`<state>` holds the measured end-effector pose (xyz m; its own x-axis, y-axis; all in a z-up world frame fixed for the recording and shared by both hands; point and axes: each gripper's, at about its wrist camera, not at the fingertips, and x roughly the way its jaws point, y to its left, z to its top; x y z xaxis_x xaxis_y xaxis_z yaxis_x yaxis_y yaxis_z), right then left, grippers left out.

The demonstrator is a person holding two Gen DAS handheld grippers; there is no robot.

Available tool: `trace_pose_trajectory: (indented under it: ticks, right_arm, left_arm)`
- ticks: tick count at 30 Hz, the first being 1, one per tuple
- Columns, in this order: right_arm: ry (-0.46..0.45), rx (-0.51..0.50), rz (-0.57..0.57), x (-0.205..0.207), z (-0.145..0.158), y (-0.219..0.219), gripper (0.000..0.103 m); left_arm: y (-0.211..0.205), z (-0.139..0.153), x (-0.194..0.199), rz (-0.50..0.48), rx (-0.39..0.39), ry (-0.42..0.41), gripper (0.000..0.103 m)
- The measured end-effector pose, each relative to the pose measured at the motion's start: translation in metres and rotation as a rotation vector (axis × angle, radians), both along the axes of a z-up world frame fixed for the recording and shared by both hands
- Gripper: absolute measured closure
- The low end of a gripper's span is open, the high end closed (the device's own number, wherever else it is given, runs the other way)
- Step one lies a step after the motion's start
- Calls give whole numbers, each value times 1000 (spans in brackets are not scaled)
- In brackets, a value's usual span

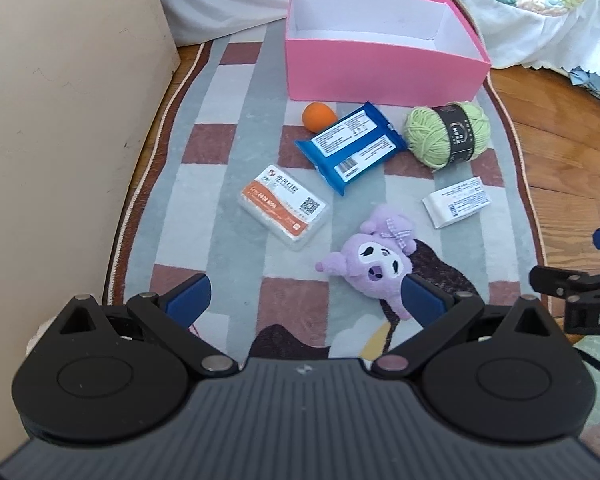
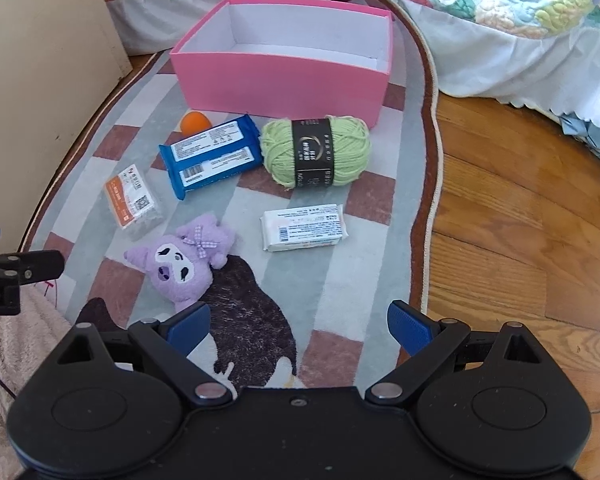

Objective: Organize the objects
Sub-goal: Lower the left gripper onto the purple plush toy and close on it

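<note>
On the rug near the empty pink box [image 2: 276, 80], six items are seen loose, the orange ball [image 2: 196, 122] tucked just behind the blue pack [image 2: 212, 156]. Left gripper [image 1: 306, 300] and right gripper [image 2: 298, 322] are held apart, empty. Risks judged: ball rolled off if nudged; yarn [image 2: 316, 152] unwound by a loose pinch.
</note>
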<state>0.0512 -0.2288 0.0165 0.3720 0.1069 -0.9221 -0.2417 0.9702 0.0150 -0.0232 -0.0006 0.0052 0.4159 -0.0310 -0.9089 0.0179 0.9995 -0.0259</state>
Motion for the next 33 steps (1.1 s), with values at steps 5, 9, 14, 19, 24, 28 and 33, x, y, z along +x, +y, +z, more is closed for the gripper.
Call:
trace_pose_trajectory:
  ticks: [5,9,14,19,24,28,33]
  right_arm:
    - [-13,20,39,-3,0,4,6]
    - [-40,38,81,-8,6,10,6]
    - [-139,90,156,-15,26,12,6]
    - [-160,243,306,-11,22,5,6]
    - [-106,225,394,2,6,16,7]
    - [-146,184,519,7,-7,34,7]
    - [-136,222,691,20,-28,55,7]
  left_arm:
    - [-2,-1,2,6,11,4,0]
    - [0,-3,4,17,-3,22,1]
    - [0,3,10,10,-103,70,3]
    - [-10,8,15,-4,-31,21,3]
    - [-12,-2,29,-8,-61,20,6]
    - [-19,-22,48,-6,-77,62,13]
    - [-25,-54,72,25,-130,131,18]
